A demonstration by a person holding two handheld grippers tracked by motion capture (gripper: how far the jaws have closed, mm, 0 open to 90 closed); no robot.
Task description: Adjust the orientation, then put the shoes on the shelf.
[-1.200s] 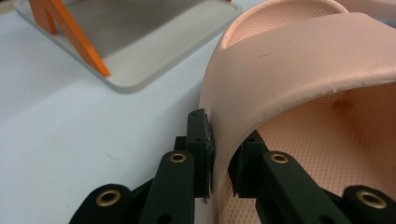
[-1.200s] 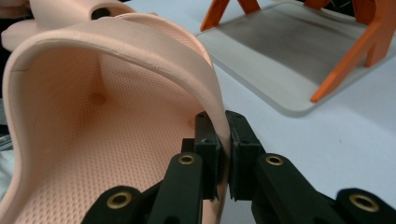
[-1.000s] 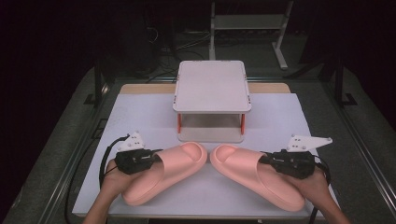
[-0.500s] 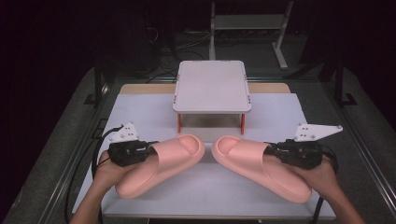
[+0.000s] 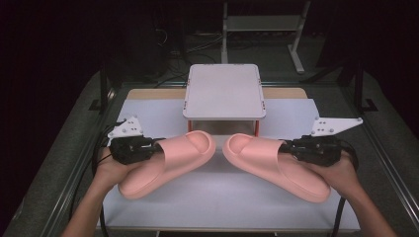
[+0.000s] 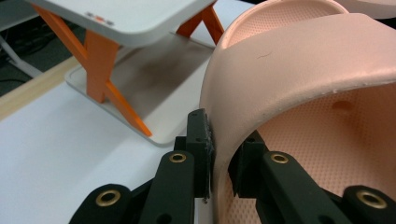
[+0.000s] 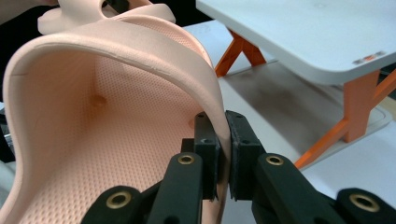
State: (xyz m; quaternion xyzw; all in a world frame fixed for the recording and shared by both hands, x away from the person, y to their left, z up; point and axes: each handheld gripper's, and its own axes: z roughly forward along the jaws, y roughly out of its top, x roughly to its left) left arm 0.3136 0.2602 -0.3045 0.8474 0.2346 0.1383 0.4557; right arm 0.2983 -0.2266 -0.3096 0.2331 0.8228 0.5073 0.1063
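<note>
Before the flat white rack, 2 grippers pinch smooth, dimple-soled pink slippers.

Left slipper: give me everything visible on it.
The left slipper is a pink, foam-looking slide with a broad strap over an open toe and a dotted footbed. It lies slanted, toe toward the white stand and close to the right slipper. The left gripper is shut on the strap's edge, one jaw inside, one outside.

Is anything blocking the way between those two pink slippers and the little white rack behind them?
Nothing visible. Bare white table lies between the left slipper, the right slipper and the rack.
</note>
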